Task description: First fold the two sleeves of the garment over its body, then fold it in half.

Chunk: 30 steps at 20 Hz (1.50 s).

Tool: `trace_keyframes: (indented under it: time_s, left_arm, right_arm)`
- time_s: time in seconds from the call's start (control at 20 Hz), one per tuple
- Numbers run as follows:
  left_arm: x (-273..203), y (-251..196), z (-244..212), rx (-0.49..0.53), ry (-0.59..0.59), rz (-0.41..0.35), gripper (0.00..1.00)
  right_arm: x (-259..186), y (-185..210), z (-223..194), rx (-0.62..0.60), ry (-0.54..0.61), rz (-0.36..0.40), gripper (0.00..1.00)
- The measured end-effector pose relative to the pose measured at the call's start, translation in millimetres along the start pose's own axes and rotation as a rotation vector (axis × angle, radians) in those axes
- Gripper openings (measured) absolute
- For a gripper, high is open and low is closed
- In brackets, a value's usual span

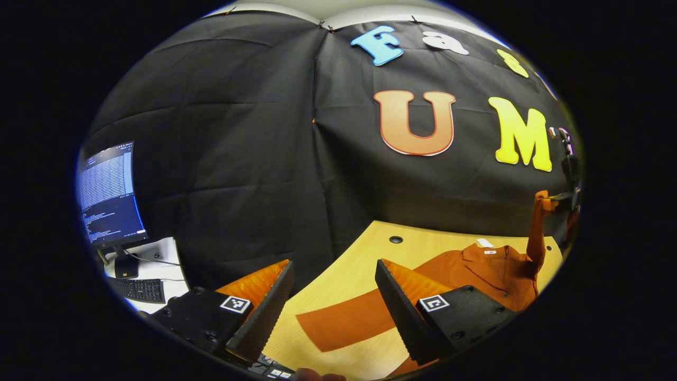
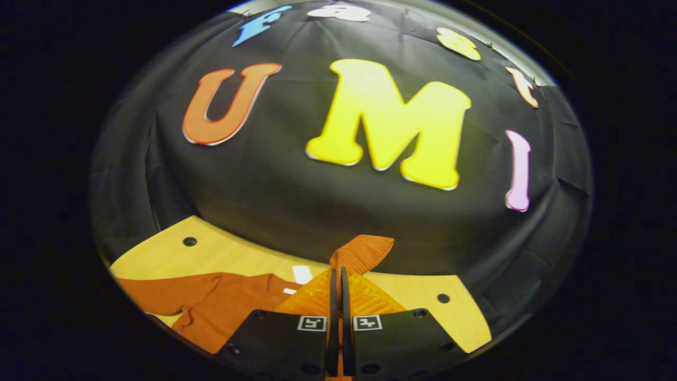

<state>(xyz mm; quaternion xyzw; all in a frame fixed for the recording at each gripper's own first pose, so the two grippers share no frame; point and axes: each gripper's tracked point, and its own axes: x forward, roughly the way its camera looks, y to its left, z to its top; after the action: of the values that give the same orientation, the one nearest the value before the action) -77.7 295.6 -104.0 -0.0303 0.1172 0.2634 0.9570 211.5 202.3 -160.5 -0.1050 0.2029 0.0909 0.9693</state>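
Pinching sleeve cuff (image 2: 363,253), right gripper (image 2: 337,296) above table (image 2: 418,296).

Below me, a pale wooden table (image 1: 365,251) with round holes carries the rust-orange knit garment (image 1: 476,270), spread flat.

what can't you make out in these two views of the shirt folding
- Shirt hem: left gripper view, cut off by the edge and the left hand-held gripper.
- Cuff grip point: right gripper view, hidden between the right hand-held gripper fingers.
- Monitor text: too small.
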Motion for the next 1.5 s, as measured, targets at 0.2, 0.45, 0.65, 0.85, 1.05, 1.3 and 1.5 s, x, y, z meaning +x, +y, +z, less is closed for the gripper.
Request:
trace_keyframes:
  time_s: [0.2,0.45,0.65,0.85,1.05,1.3,1.5]
  left_arm:
    - [-11.2,31.9,-18.4,0.002,0.052,0.027,0.99]
    - [-36.5,70.7,-34.5,0.005,0.112,0.079,0.99]
    - [-41.9,92.3,-45.9,0.006,0.151,0.124,0.99]
    - [-38.7,95.9,-41.2,0.000,0.131,0.132,1.00]
    - [-29.9,80.1,-40.3,-0.002,0.120,0.104,1.00]
    - [-17.8,52.0,-46.5,-0.024,0.111,0.051,1.00]
    - [-11.1,38.3,-62.7,-0.011,0.131,0.016,1.00]
  right_arm:
    - [34.2,98.6,-80.6,0.033,0.159,0.068,0.02]
    - [62.5,167.2,-144.6,0.059,0.265,0.090,0.07]
    - [68.7,197.5,-155.3,0.101,0.294,0.163,0.14]
    - [59.8,205.9,-137.8,0.115,0.266,0.224,0.36]
    - [47.4,200.2,-124.7,0.197,0.264,0.252,0.73]
    - [13.4,174.3,-91.5,0.188,0.199,0.261,0.87]
    - [-35.2,155.2,-54.0,0.119,0.085,0.310,0.96]
